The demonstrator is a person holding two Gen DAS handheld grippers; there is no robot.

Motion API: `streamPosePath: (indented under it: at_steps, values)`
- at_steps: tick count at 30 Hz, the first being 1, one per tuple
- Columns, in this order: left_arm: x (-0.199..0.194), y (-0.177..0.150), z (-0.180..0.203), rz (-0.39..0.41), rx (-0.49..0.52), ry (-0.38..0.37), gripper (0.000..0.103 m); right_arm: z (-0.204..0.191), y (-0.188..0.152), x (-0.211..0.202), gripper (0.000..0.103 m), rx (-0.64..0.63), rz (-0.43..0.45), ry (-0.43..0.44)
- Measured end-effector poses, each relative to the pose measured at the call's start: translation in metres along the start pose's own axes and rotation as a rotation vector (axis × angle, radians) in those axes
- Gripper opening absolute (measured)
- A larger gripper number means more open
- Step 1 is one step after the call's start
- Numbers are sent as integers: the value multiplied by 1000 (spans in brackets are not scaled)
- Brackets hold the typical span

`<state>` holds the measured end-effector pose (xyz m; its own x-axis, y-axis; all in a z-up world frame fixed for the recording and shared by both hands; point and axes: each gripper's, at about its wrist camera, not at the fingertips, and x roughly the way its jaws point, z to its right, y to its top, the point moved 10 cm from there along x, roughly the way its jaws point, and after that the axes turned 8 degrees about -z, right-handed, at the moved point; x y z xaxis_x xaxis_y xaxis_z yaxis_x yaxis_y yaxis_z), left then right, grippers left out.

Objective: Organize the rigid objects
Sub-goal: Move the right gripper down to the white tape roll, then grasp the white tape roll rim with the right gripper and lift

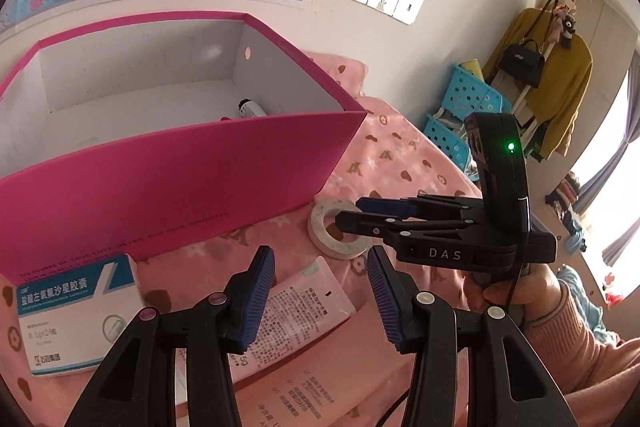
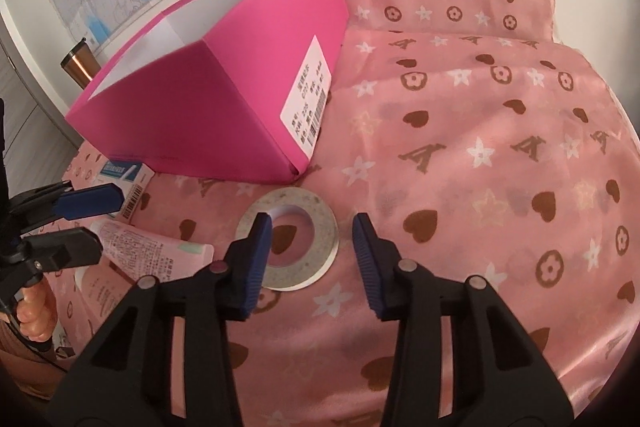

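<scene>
Both tongs, left [image 1: 320, 297] and right [image 2: 312, 259], gape empty.

One pink box [image 1: 168, 179]. One tape roll [image 2: 289, 239]. One medicine carton [image 1: 76, 311]. One pink tube [image 1: 296, 311]. One leaflet [image 1: 312, 387] under tube. One black-capped bottle [image 1: 250, 108] inside box. Two hand-held grippers: left [image 1: 320, 301], right [image 2: 312, 259]. One copper tumbler [image 2: 80, 63]. Two blue baskets [image 1: 472, 95].

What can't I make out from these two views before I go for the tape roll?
- Pink box contents: in the left wrist view its front wall hides all but a bottle top and a red bit.
- Pink tube: the left hand-held gripper covers part of it.
- Medicine box: mostly blocked in the right wrist view.
- Tape roll: near rim hidden by a right hand-held gripper finger.
</scene>
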<state>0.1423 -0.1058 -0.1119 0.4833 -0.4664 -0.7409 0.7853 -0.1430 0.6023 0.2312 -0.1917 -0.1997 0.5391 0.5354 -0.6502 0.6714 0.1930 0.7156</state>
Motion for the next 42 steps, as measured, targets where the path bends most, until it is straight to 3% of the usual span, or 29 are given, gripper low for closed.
streamPosePath:
  at_steps: [4,8,14,28,42]
  values:
    - [4,0,-1,-9,-4,-7,49,-4,0,2,33,-20,-12,-13]
    - [7,0,0,-19,-4,-10,49,-4,0,4,32,-47,-13,-45]
    - [13,0,3,-33,2,-17,49,-2,-3,4,19,-71,-6,-91]
    - [25,0,16,-61,18,-63,47,-6,-11,-16,16,-47,37,-59]
    - [6,6,32,-15,55,-92,33,-43,2,-56,17,-110,120,-17]
